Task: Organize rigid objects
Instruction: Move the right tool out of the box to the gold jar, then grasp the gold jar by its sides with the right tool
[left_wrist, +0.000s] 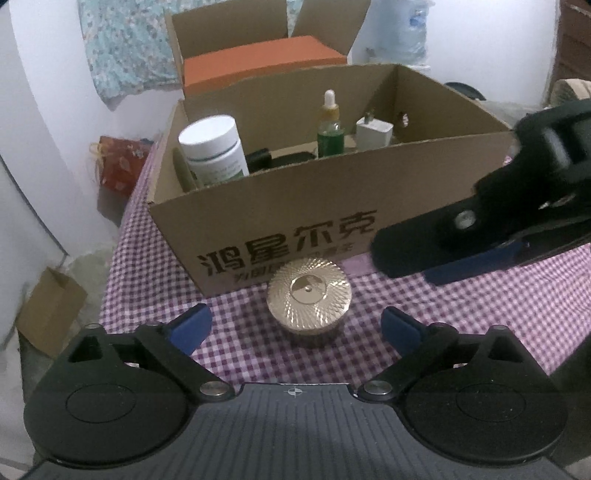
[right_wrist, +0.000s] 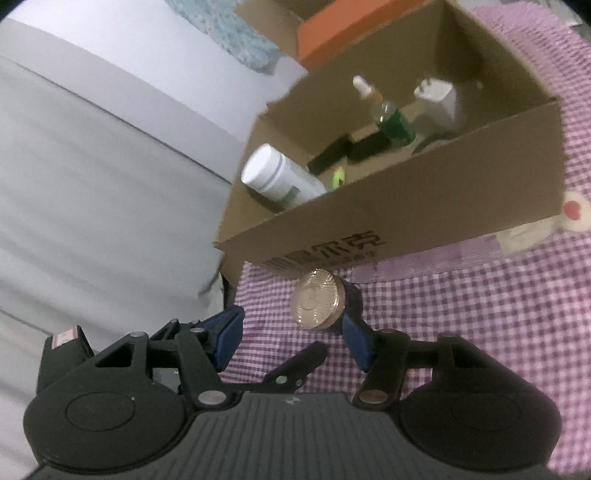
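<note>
gold jar (left_wrist: 309, 300) on checked cloth (left_wrist: 461, 314), btwn wide-open left claw (left_wrist: 297, 326) fingers.

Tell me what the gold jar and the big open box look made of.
Gold jar: lid looks like polished metal or metallised plastic, given its shiny ridged gleam; cannot tell which. Open box: matte brown corrugated cardboard, with printed black characters and thin raw edges.
</note>
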